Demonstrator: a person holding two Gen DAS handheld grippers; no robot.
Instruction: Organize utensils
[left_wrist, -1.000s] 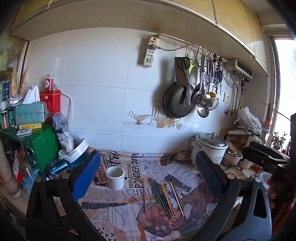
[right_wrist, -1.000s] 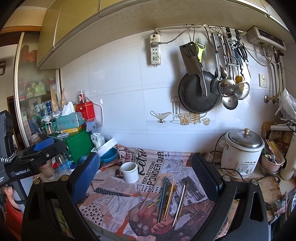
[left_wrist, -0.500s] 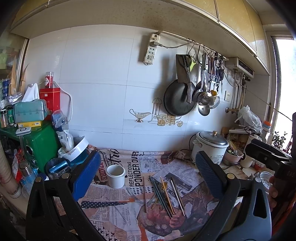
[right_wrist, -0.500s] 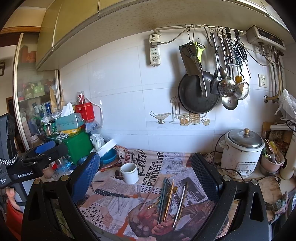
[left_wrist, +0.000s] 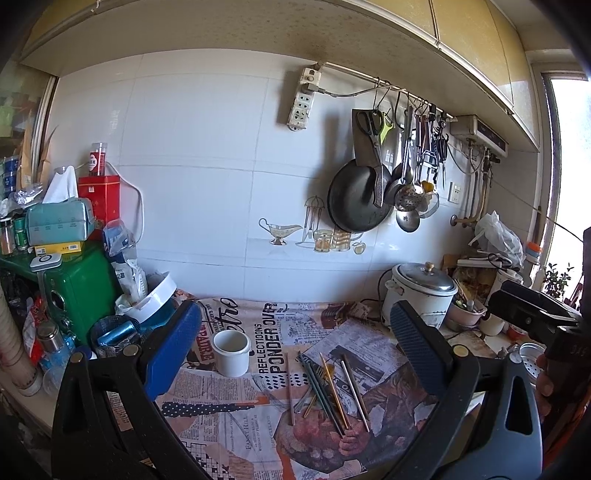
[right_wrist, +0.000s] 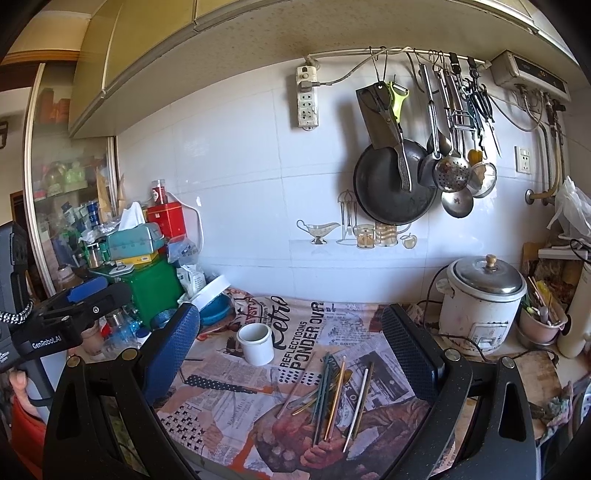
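Several loose chopsticks and thin utensils (left_wrist: 327, 391) lie in a fanned pile on the newspaper-print cloth (left_wrist: 236, 424); they also show in the right wrist view (right_wrist: 332, 393). A white cup (left_wrist: 231, 352) stands upright to their left, also in the right wrist view (right_wrist: 255, 343). My left gripper (left_wrist: 295, 347) is open and empty, held above and in front of the pile. My right gripper (right_wrist: 291, 343) is open and empty, also short of the pile. Each gripper shows at the edge of the other's view.
A white rice cooker (right_wrist: 482, 299) stands at the right with a pink utensil pot (right_wrist: 541, 325) beside it. A green box (left_wrist: 74, 288), tissue box, bottles and a blue bowl (right_wrist: 212, 310) crowd the left. A pan (right_wrist: 393, 184) and ladles hang on the wall.
Both grippers have shifted only slightly; the view tilts up a little. Both stay open and nothing on the cloth has moved.
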